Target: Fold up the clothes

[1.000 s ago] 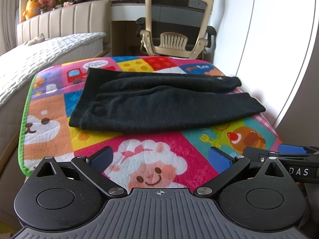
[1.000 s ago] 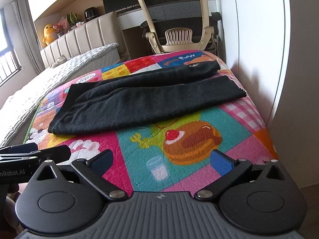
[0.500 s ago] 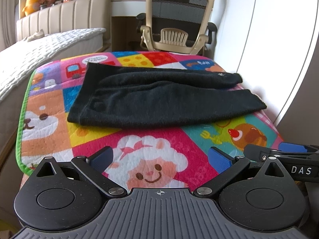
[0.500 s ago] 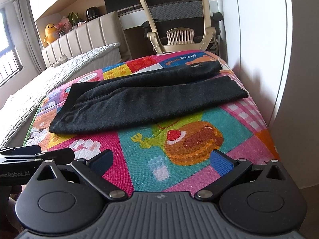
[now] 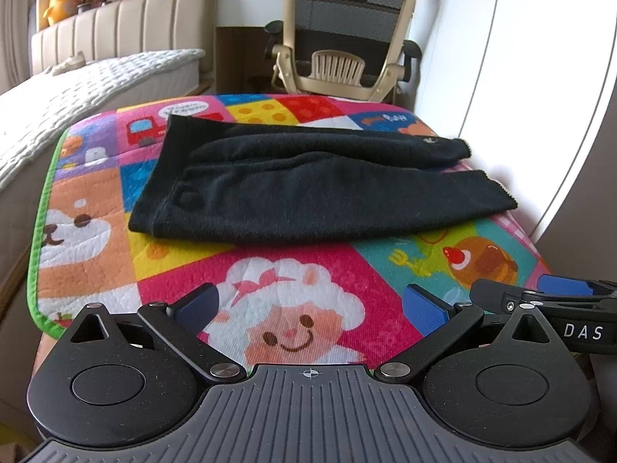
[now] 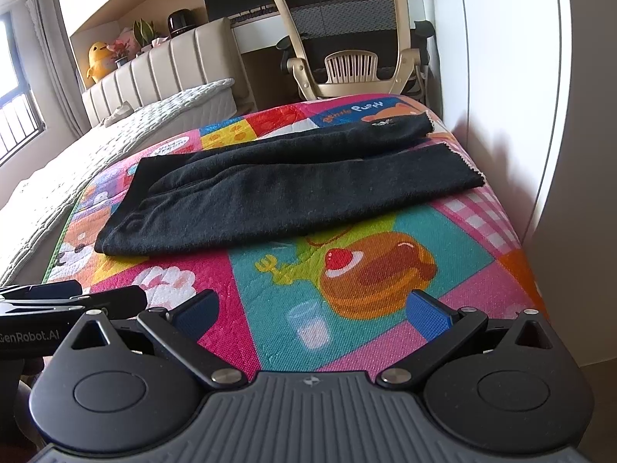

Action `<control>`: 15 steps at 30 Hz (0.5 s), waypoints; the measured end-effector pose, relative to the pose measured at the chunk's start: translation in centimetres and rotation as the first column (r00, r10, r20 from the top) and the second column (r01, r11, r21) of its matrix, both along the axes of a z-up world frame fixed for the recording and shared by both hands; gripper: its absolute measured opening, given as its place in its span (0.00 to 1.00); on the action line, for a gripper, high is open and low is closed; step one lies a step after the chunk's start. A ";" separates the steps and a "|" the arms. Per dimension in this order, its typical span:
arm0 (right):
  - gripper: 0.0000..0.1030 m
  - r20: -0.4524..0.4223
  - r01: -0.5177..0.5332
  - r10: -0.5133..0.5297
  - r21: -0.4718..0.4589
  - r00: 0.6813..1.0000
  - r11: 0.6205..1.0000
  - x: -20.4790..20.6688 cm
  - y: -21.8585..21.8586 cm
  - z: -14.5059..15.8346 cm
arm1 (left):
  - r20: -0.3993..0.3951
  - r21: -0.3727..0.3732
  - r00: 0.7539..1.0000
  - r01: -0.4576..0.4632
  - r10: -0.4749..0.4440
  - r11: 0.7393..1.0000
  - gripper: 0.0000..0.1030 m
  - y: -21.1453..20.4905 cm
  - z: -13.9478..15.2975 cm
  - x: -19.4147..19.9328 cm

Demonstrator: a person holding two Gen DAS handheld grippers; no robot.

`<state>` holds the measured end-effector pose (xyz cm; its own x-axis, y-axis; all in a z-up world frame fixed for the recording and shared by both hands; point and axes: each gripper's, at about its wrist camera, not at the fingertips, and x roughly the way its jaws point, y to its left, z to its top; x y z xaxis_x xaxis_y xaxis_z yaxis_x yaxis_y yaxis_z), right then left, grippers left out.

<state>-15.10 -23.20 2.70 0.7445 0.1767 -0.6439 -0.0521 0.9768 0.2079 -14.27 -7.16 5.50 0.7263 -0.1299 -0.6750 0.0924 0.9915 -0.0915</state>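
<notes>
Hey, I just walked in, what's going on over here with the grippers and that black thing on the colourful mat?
A person holds a gripper in each hand over a cartoon play mat. A pair of black trousers lies on it, folded lengthwise with the legs stretched toward the wall. The left gripper and right gripper both hover near the mat's front edge, jaws open, touching nothing.

I read this as a home bedroom: a bed with a white quilted cover [image 5: 88, 85] and beige padded headboard [image 6: 162, 65], and a yellow duck plush [image 6: 97, 59] with potted plants on the shelf behind it. I also note a mesh office chair [image 5: 347, 34] at a desk and a cartoon-print children's mat [image 6: 385, 270].
</notes>
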 end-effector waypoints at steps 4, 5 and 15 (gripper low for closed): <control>1.00 -0.003 0.004 -0.004 0.005 1.000 1.000 0.0 -0.1 -0.1 | -0.003 0.000 1.000 0.004 -0.004 1.000 1.00 -0.1 -0.1 0.0; 1.00 -0.005 0.005 -0.005 0.006 1.000 1.000 0.0 -0.1 -0.1 | -0.004 0.001 1.000 0.005 -0.005 1.000 1.00 -0.1 -0.1 0.1; 1.00 -0.024 0.001 -0.001 0.012 1.000 1.000 0.4 -0.2 -0.5 | -0.026 -0.003 1.000 0.002 -0.002 1.000 1.00 -0.1 -0.5 0.5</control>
